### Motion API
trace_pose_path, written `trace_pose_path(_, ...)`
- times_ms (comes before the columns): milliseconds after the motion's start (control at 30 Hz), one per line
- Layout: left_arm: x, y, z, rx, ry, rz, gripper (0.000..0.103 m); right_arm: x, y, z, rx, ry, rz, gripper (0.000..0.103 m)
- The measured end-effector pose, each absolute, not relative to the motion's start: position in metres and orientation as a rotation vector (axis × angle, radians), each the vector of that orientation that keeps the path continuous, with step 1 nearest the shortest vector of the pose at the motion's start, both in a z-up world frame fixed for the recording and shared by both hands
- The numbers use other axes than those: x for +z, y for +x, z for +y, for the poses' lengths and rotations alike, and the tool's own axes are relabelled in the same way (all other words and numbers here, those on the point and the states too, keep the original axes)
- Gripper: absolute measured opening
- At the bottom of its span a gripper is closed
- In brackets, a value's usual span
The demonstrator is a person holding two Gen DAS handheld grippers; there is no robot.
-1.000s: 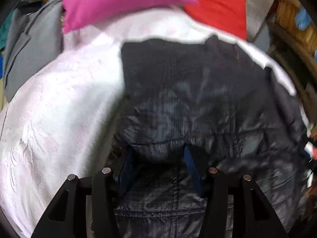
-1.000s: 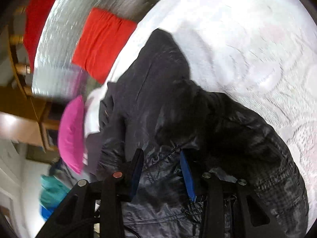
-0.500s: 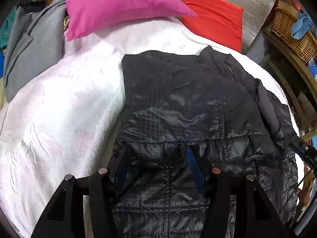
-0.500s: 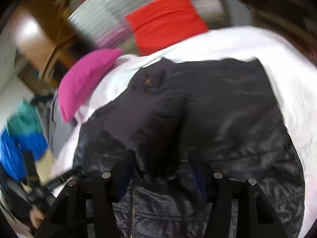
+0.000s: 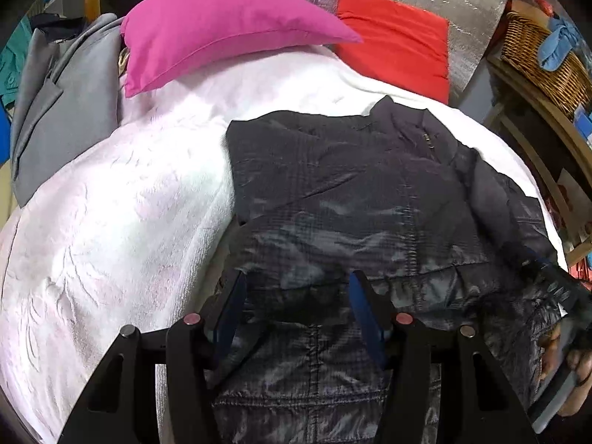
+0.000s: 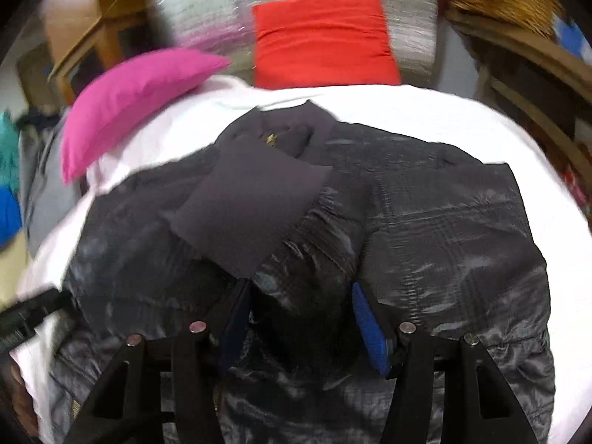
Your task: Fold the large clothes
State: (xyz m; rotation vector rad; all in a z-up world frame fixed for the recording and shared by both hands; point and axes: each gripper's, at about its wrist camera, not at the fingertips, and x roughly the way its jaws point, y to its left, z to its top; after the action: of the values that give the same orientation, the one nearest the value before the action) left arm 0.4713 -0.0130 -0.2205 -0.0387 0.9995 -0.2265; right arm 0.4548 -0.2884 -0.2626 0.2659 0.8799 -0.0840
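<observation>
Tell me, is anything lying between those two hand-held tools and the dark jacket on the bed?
Nothing visible does. The left tool and the right tool both hang right over the dark jacket, fabric showing directly between their open fingers. The pink pillow and red cushion sit well behind it.

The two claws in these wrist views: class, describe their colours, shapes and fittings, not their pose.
The left claw has black angular arms with cut-out slots, round silver bolt heads and two flat blue pads. The right claw matches it: black frame, silver bolts, blue pads. No cables, markings or sleeves show.
</observation>
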Motion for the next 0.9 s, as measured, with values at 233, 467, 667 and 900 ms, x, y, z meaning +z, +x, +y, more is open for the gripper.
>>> trace_pose_path(233,-0.223,0.47,-0.009,-0.216,-0.038,1.009,0.058,-0.26,0.434,-0.377,-0.169,0.61,0.836,0.059)
trace_pose_path(467,-0.226,0.472,-0.01,-0.222,-0.045,1.024,0.058,-0.282,0.421,-0.435,-0.009,0.988,0.814,0.06)
trace_pose_path(667,-0.228,0.476,-0.005,-0.23,-0.071,1.034,0.058,-0.306,0.437,-0.441,0.039,1.116,0.81,0.06)
trace_pose_path(900,-0.224,0.488,0.029,-0.156,-0.123,1.014,0.058,-0.31,0.451,-0.44,0.031,1.108,0.773,0.036)
